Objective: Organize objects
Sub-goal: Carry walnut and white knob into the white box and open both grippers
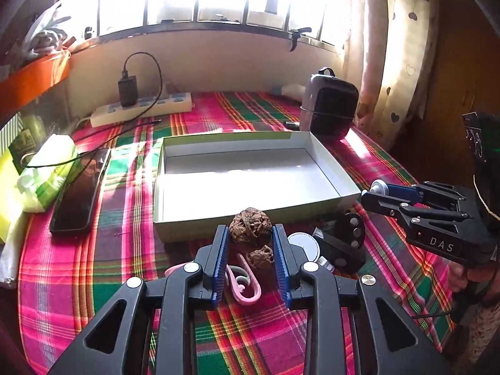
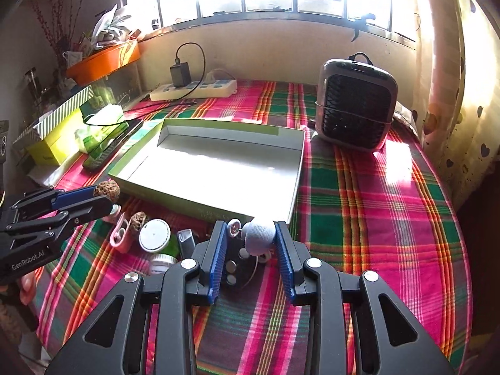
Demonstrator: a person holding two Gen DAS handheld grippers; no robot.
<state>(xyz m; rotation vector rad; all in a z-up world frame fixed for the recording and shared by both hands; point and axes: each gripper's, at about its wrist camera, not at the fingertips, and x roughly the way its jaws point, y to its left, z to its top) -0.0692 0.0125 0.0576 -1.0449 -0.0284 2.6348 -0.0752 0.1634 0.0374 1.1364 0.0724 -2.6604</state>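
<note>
While both pairs of tongs hang above the plaid-covered desk (image 2: 375, 218), each is closed on one small thing: the left tongs (image 1: 250, 237) clamp a wrinkled brown walnut (image 1: 250, 223) between their blue pads, and the right tongs (image 2: 250, 237) pinch a small grey-white rounded piece (image 2: 259, 234) whose nature I cannot tell.

A shallow green-sided box (image 2: 200, 201) lies open in the middle of the desk, white inside, with nothing in it. Both held things hang just short of its near wall, which stands between them and the box floor.

In front of the box, a small heap lies on the cloth: a second walnut (image 2: 137, 222), so two walnuts in all, one pink curled clip (image 1: 247, 287), one white round lid (image 2: 154, 236) with a second white-capped jar (image 2: 161, 262) beside it, one black piece with silver studs (image 1: 347, 240), and a small dark clear-topped item (image 2: 186, 240).

Around the box stand one grey mini fan (image 2: 356, 106) at the right rear, one white power strip (image 2: 193, 89) with a black charger (image 2: 180, 73) plugged in by the wall, one black phone (image 1: 79, 190) to the left, and a green tissue pack (image 1: 47, 168) beside it. An orange tray (image 2: 103, 61) of clutter sits on the left ledge.
</note>
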